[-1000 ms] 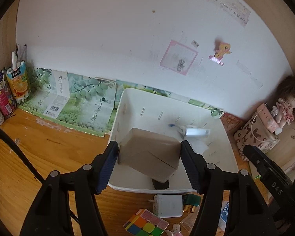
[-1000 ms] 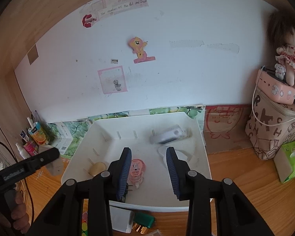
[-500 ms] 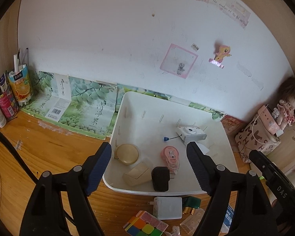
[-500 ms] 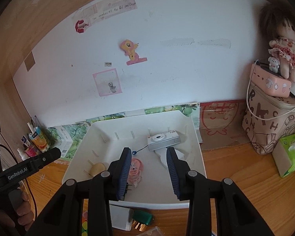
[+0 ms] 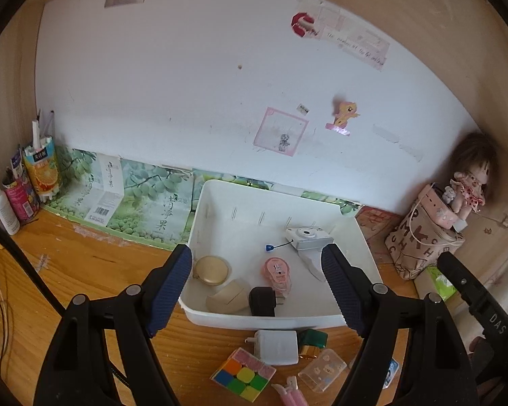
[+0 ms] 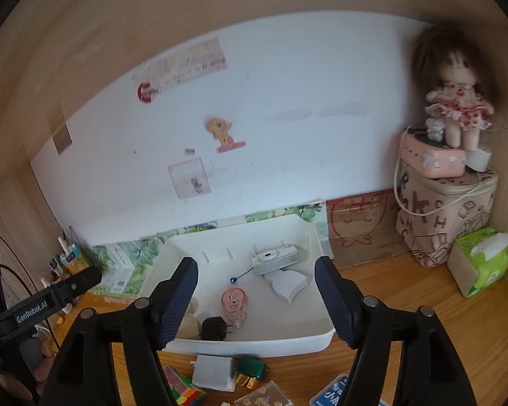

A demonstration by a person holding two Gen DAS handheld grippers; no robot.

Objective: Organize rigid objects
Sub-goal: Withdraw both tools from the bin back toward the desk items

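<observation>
White plastic tray [image 5: 199, 223] sat mid-frame on the wooden desk [image 5: 84, 264], backed up near the wall, and it was clearly the drop spot: the small stuff already sorted was lying loose on its floor. In the left wrist view that meant a round gold compact [image 5: 211, 270] at the left side, a tan box [image 5: 227, 300] and a black plug [image 5: 262, 301] against the near wall, a pink tape dispenser [image 5: 277, 273] in the middle, and a little silver camera [image 5: 308, 237] toward the upper right of the tray

Still waiting outside, along the bottom of the frame just in front of the tray: a white charger [image 5: 276, 346], a green thing [image 5: 314, 338] touching it, a colour cube [image 5: 243, 374] and a clear case [image 5: 322, 368]. My guess is those go in next

Tools: the left gripper [image 5: 256, 280] had its jaws wide apart with nothing between them, hovering over the tray's near edge. The right gripper [image 6: 255, 296] had just been opening, jaws apart, also empty, the tray contents only showing through the gap, not touched
</observation>
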